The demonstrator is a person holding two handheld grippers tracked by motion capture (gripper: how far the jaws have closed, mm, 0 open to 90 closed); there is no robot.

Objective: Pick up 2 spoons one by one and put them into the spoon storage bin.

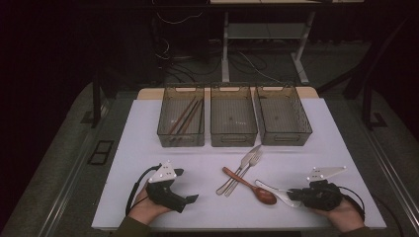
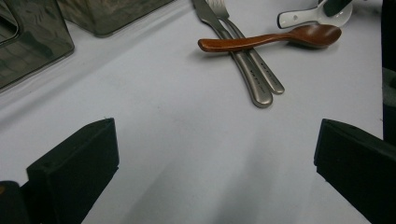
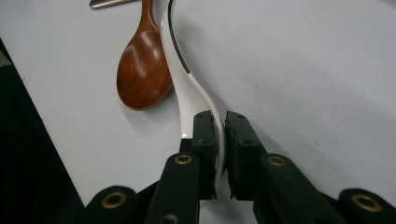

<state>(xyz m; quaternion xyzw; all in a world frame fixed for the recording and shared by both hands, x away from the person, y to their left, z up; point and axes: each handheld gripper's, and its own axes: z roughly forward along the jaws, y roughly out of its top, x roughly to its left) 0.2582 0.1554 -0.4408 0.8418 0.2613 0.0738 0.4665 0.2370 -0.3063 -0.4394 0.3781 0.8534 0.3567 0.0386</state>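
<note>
- We find no brand, label or readable writing on anything; faint marks on the two metal handles are too small to make out
- Our right gripper [image 3: 220, 122] has its jaws pressed together on the handle of the white spoon [image 3: 180, 70], which lies on the white table [image 1: 316, 138] at the near right
- The white spoon's bowl sits just beside the bowl of the wooden spoon [image 3: 142, 65], the two touching or nearly so
- Our left gripper [image 1: 181, 185] rests at the near left with its jaws set wide apart and nothing between them, only bare table
- In the left gripper view the wooden spoon's handle lies across the handles of the knife [image 2: 233, 51] and the fork [image 2: 254, 58], which lie side by side
- Three mesh bins stand in a row at the far side: the left bin [image 1: 181, 138] holds chopsticks [image 1: 185, 116], and beside it stand the middle bin [image 1: 233, 139] and the right bin [image 1: 285, 138]
</note>
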